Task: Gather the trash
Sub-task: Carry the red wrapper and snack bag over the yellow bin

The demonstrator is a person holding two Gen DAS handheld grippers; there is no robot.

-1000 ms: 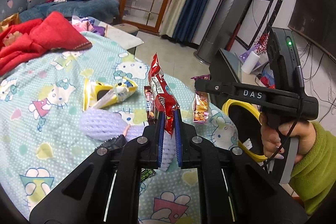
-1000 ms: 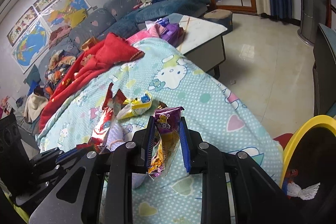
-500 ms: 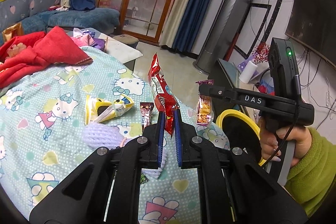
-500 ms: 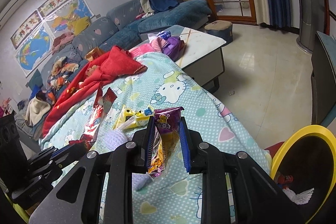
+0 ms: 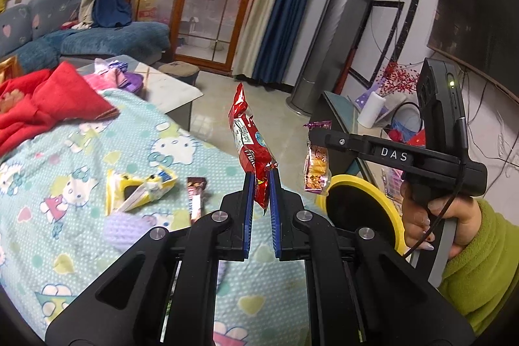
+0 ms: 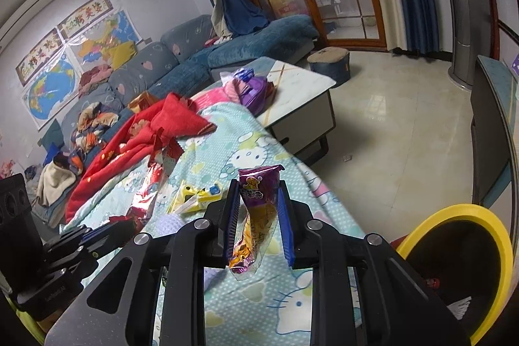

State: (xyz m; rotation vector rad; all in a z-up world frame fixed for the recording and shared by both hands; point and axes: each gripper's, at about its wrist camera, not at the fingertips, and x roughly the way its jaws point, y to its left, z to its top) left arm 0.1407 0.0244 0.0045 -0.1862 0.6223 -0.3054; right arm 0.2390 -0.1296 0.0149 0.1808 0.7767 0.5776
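- The left gripper (image 5: 259,184) was clamped on the lower end of a red wrapper (image 5: 249,141), which stood upright above the jaws.
- The right gripper (image 6: 256,206) was closed on a purple-and-yellow snack packet (image 6: 256,216), held lengthwise between the blue pads; in the left wrist view the same packet (image 5: 316,166) hung from the gripper tip.
- Both items were held clear above the bed (image 5: 81,151) with its cartoon-cat sheet.
- The black bin with a yellow rim (image 6: 499,235) stood on the floor just beside the bed, to the right.
- Step in hand, as judged: carrying two picked pieces to the bin.
- Next move calls for placing each gripper over the bin mouth, then releasing.
- A yellow wrapper (image 5: 139,190) and a brown bar wrapper (image 5: 196,200) remained on the sheet.
- Readable writing: "DAS" on the right gripper body; print on both wrappers was too small to read.
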